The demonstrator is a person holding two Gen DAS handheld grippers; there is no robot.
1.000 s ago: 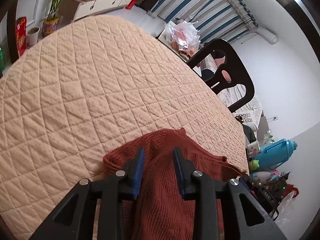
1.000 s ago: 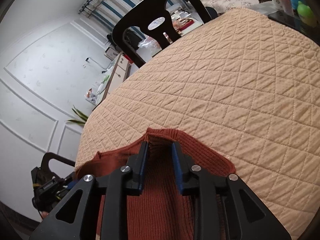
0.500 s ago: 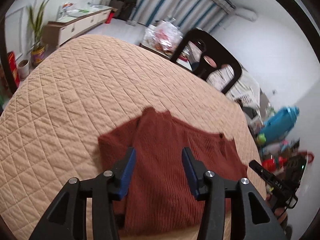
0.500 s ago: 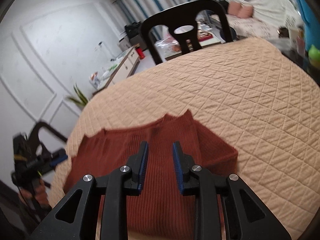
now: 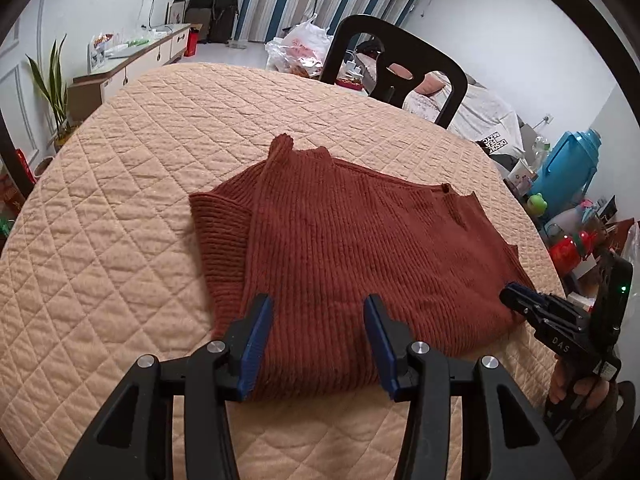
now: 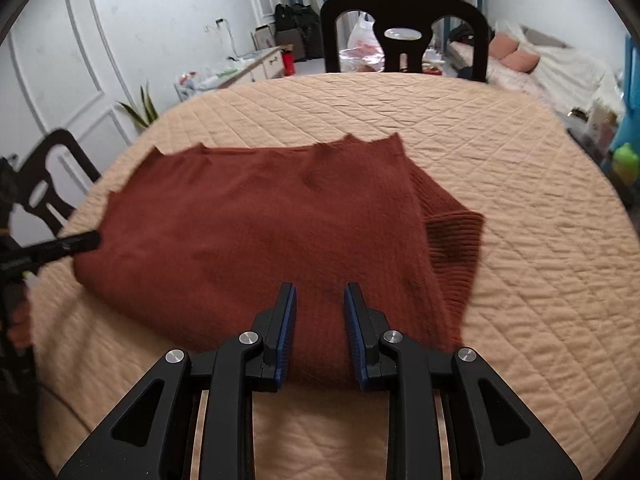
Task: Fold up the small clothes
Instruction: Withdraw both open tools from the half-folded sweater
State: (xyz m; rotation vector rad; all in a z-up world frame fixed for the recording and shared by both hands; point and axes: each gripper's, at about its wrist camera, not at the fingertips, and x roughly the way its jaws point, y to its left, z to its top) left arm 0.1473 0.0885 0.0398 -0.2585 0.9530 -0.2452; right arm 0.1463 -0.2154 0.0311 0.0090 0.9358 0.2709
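A rust-red knitted sweater lies folded flat on the peach quilted table cover. A ribbed sleeve cuff sticks out from under its left side. My left gripper is open and empty, held just above the sweater's near edge. In the right wrist view the sweater lies the same way, with the cuff on its right. My right gripper is open and empty above the near edge. It also shows in the left wrist view at the sweater's right corner.
A black chair stands at the far side of the table. Another black chair stands at the left. A blue jug and clutter stand off the right side. A plant and a low cabinet are far left.
Both grippers have let go of the sweater, opened and pulled back toward me and upward. The sweater now lies flat on the quilt. The left jaws have spread wider.
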